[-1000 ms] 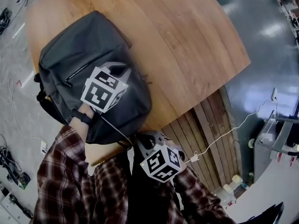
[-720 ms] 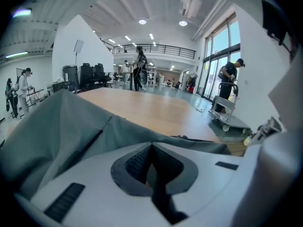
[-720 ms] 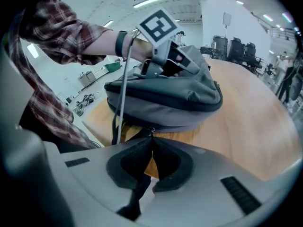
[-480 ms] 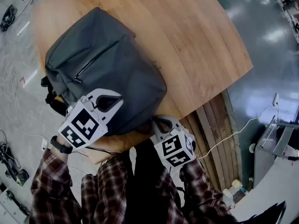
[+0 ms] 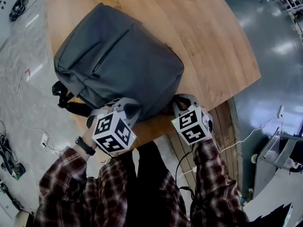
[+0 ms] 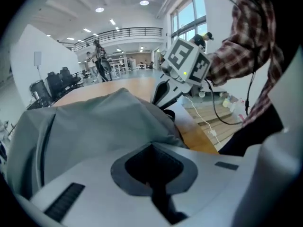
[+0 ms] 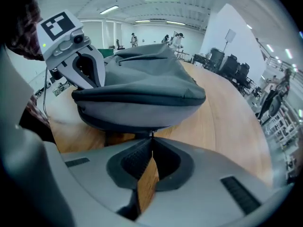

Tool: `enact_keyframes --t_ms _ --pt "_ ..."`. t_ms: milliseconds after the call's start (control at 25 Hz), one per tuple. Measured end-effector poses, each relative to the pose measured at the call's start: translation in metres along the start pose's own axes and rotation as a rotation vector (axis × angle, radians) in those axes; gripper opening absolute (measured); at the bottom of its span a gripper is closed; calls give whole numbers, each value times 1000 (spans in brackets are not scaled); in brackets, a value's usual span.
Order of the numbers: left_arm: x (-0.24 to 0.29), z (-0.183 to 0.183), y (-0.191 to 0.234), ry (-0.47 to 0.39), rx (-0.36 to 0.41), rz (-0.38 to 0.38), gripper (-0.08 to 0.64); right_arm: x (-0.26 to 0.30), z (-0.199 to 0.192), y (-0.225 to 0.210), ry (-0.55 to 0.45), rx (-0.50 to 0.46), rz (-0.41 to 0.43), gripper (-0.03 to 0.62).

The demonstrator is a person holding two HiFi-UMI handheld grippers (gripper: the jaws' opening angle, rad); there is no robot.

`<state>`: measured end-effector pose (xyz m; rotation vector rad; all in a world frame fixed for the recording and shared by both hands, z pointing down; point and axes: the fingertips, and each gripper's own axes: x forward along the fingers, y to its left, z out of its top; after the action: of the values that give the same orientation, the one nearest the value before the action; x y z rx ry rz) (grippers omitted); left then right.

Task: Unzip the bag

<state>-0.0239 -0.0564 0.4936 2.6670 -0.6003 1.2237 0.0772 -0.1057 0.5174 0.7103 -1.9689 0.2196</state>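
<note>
One wooden table carries the grey bag, which lies flat toward the left side with one end pointing at me. My left gripper sits at the bag's near-left corner. Its jaws are closed tip to tip with nothing in them. Bag fabric is just beyond the tips, touching or nearly, can't tell which. My right gripper is at the near-right corner, jaws also closed. Only table wood shows through the slot behind the tips, and the bag's lower edge is right in front of them. A thin dark bit meets the tips, too small to call a grip. Step, as I judge it: approach, unzipping not begun, and the main zipper seam looks fully closed. Next move calls for opening one set of jaws and finding the pull, which I can't spot. That gripper pinches the pull while the other pins the bag.
</note>
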Motion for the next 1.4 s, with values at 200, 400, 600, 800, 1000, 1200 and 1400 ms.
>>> enact_keyframes --t_ms 200,400,600,800,1000,1200,1400 --pt "6 9 5 -39 -131 128 9 -16 -8 14 -9 132 -33 18" --pt "19 22 8 -40 -227 184 8 -31 -5 74 -47 171 8 18" --pt "33 38 11 -34 -320 191 8 -36 3 111 -112 321 52 18" --pt "38 60 8 -57 -412 54 9 -38 -13 87 -115 295 17 18" --pt "12 91 9 -59 85 -104 9 -49 -30 63 -110 120 70 18" --pt "30 89 -3 26 568 -320 9 -54 -44 53 -97 -17 147 18" --pt "54 81 -38 48 877 -463 8 -52 -42 46 -93 -19 153 18"
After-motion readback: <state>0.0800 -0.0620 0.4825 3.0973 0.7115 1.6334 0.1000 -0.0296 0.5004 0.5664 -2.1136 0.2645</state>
